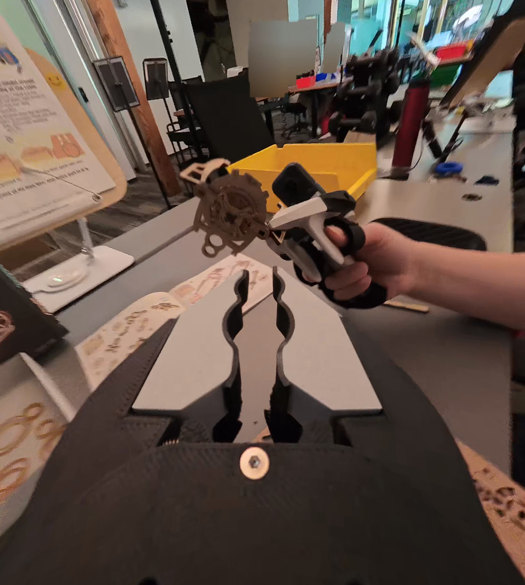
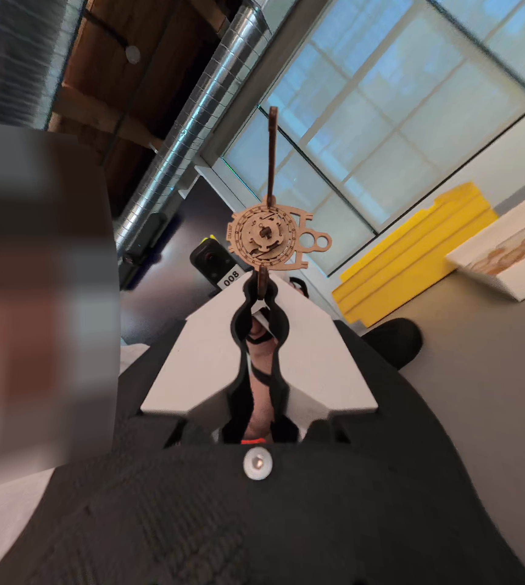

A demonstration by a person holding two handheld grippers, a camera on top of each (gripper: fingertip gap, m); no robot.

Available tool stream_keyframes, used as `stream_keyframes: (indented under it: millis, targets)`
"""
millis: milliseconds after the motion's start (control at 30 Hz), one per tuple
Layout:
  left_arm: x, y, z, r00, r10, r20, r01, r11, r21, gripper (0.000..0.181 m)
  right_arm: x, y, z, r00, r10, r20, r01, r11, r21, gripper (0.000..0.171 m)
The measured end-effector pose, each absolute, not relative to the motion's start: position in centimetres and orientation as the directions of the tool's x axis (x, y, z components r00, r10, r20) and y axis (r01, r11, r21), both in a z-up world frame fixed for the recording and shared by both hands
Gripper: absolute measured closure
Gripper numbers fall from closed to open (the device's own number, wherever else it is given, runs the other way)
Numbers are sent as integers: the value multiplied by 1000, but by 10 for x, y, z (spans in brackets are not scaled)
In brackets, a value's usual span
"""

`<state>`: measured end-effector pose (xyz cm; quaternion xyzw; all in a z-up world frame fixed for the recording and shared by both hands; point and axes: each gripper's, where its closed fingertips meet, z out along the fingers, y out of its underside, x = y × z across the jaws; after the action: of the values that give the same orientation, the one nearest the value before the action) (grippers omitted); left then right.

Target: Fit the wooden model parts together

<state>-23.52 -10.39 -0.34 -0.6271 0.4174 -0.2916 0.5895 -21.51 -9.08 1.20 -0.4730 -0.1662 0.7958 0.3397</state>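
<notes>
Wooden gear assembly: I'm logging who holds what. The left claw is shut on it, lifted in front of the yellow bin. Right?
Not quite. The right claw is shut on the wooden gear assembly, lifted in front of the yellow bin. The left wrist view shows the left claw open and empty.

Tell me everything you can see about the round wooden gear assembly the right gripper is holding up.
The wooden gear assembly looks like thin, light-brown laser-cut plywood: layered round discs with a toothed rim, a dark hub, and a side tab with two round holes. A flat plate runs edge-on through it, and a rectangular openwork frame sticks out behind. The right gripper pinches that plate's lower end between its fingertips, holding it in mid-air above the grey table. Nothing else touches it.
</notes>
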Motion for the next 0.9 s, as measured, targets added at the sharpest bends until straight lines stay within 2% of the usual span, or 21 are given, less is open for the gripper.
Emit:
stream_keyframes:
  millis: [133, 300, 400, 633, 900]
  targets:
    - [-226, -103, 4, 414, -908, 68, -43, -94, -995, 167, -216, -94, 14, -198, 808, -555, -410, -583, -702, 171]
    - [-223, -104, 10, 316, -926, 208, 50, -202, -978, 165, -218, -98, 13, -136, 860, -492, -396, -503, -769, 171]
    - [-220, -103, 7, 285, -930, 232, 52, -227, -973, 174, -222, -100, 11, -116, 873, -473, -374, -480, -794, 171]
    - [-219, -102, 5, 234, -939, 251, 87, -237, -968, 181, -222, -100, 7, -61, 894, -443, -335, -437, -835, 171]
    - [-221, -105, 4, 158, -947, 278, 120, -261, -958, 174, -224, -106, 7, -67, 915, -397, -308, -398, -864, 171]
